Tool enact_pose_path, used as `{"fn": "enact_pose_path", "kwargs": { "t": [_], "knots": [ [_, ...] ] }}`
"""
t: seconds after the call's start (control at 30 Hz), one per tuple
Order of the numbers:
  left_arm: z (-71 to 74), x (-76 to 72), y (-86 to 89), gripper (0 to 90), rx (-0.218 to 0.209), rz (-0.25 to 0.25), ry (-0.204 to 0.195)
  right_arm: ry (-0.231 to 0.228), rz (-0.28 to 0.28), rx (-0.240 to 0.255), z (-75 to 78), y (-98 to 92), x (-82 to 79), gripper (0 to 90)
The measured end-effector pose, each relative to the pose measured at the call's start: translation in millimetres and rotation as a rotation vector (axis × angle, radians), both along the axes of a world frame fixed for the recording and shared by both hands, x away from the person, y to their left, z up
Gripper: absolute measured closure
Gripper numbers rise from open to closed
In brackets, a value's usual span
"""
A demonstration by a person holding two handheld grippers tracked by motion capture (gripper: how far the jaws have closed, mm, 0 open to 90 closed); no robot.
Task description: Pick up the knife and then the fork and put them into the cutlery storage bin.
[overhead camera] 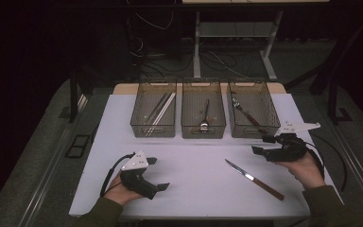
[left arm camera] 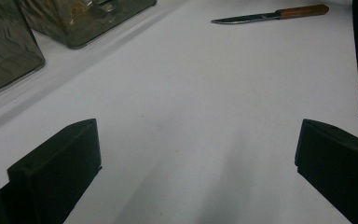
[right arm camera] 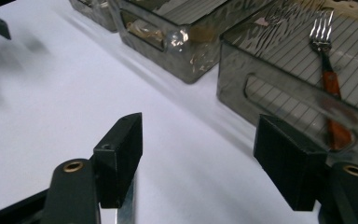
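1. High view first: a white table [overhead camera: 194, 189] fills the middle of the frame, with three smoky see-through bins in a row across its top edge.
2. The left bin [overhead camera: 154, 109] has what look like chopsticks [overhead camera: 159, 109] in it, though it's pretty dim there, so I'm not 100% sure on that one.
3. The middle bin [overhead camera: 203, 109] holds a spoon [overhead camera: 204, 122], bowl end toward the bottom of the frame.
4. The right bin [overhead camera: 253, 108] holds a fork [overhead camera: 246, 113] with a reddish-brown handle. It's much clearer in the right gripper view, upper right, tines pointing up.
5. The knife [overhead camera: 254, 178] is the thing in play. It lies flat on the bare table, lower right of centre in the high view, blade toward the upper left and wooden handle toward the lower right. Nothing is touching it.
6. The right gripper [overhead camera: 263, 145] sits at the right of the high view, just below the right bin and above the knife's handle end, held in the person's hand. Its jaws are apart with nothing between them, just table.
7. The left gripper [overhead camera: 157, 174] is at the lower left, well apart from the knife. Its jaws are spread wide and empty; its own view has the knife way off in the upper right.
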State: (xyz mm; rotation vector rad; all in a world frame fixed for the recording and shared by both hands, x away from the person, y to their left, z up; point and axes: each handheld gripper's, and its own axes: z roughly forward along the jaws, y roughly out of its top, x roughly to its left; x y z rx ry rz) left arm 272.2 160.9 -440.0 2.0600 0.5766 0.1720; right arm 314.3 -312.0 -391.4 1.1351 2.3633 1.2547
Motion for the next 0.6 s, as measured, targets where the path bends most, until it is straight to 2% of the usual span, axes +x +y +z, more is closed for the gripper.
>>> {"fn": "enact_pose_path", "kwargs": {
  "t": [0.17, 0.3, 0.53, 0.6],
  "knots": [
    [0.1, -0.2, -0.3, 0.0, 0.001, 0.001, -0.002, 0.015, 0.021, -0.006, -5.6, -0.6, -12.1, 34.0],
    [0.0, -0.2, -0.5, 0.0, 0.002, 0.0, -0.002, 0.021, 0.047, -0.047, -9.4, 0.9, -22.3, 34.0],
    [0.1, -0.4, -0.5, 0.0, 0.006, -0.002, -0.003, 0.059, 0.083, -0.072, -12.1, 3.1, -36.5, 38.3],
    [0.3, -0.3, -0.5, 0.0, 0.009, -0.003, -0.001, 0.077, 0.087, -0.092, -13.1, 3.4, -38.6, 39.6]
  ]
}}
